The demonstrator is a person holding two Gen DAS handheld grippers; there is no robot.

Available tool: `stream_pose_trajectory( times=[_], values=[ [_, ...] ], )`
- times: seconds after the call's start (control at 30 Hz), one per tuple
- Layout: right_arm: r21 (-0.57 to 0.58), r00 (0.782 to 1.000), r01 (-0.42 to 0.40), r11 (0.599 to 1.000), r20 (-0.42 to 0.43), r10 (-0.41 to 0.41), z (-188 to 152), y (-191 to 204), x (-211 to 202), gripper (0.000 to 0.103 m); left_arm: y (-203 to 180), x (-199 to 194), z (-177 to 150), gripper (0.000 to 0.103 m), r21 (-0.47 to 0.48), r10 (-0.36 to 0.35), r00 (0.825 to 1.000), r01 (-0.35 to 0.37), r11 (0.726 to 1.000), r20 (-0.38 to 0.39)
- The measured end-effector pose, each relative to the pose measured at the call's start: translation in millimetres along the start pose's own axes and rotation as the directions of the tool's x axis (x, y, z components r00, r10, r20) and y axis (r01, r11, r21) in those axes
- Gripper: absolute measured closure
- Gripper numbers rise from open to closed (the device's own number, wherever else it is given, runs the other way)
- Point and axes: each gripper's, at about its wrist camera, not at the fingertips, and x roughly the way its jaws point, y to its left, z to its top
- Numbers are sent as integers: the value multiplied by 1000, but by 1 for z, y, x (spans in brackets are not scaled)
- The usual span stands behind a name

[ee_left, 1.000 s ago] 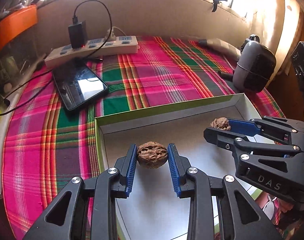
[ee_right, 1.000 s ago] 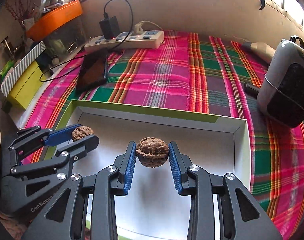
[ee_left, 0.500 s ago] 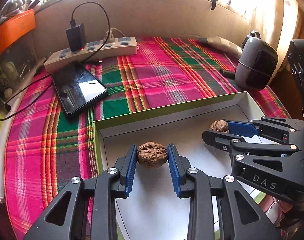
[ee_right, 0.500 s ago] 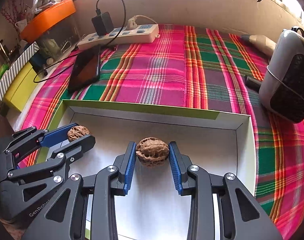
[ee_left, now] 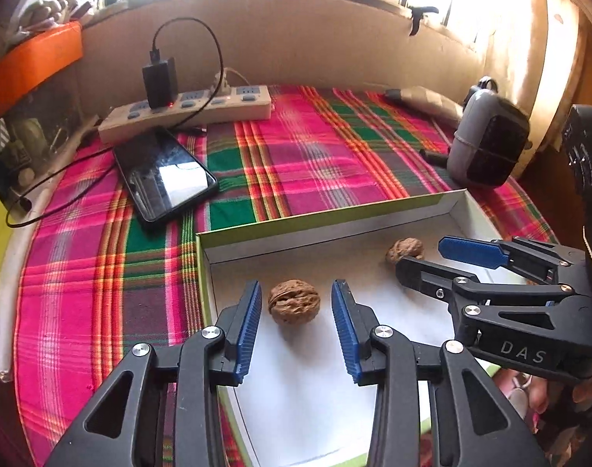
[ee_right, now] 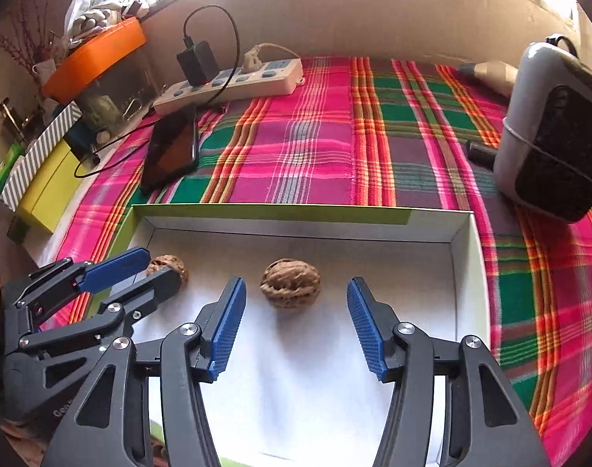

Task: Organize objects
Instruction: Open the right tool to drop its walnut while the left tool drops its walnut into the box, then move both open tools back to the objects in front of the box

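Left gripper [ee_left: 296,307] near, jaws spread, blue pads clear of walnut [ee_left: 294,302] on white tray [ee_left: 327,220] floor. Right gripper [ee_left: 432,257] enters from right, jaws parted; second walnut [ee_left: 405,249] just beyond its tips. Far left on plaid cloth [ee_left: 307,163]: phone [ee_left: 165,174], power strip [ee_left: 187,111].

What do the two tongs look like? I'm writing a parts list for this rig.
Both are black plastic frames with triangular cutouts and silver screw heads at the joints. Each finger carries a blue ribbed pad. The left tongs show a pad on each side; the right tongs match them. White letters "DAS" are printed on the right tongs' body in the left view. No cables or sleeves show.
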Motion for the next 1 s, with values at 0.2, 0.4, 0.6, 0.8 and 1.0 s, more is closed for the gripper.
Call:
stream_pose_trajectory(
  times=[0.2,0.4,0.6,0.8,1.0],
  values=[
    [10,1000,0,1000,31,-1,-7,-1,-18,47,-1,-20,-10,65,-4,-3,1000,3,1000,26],
    [24,998,3,1000,62,-5,-19,-1,-35,47,-5,-39,-25,65,1,-2,999,2,1000,43],
    [24,994,3,1000,107,-5,-34,0,-54,47,-6,-54,-39,65,7,-2,998,1,1000,60],
    [29,990,9,1000,139,-13,-55,0,-71,47,2,-73,-59,65,-17,-4,996,6,1000,84],
    [23,981,47,999,187,-51,-80,-8,-93,47,13,-87,-78,65,-69,5,995,1,998,98]
  ],
)
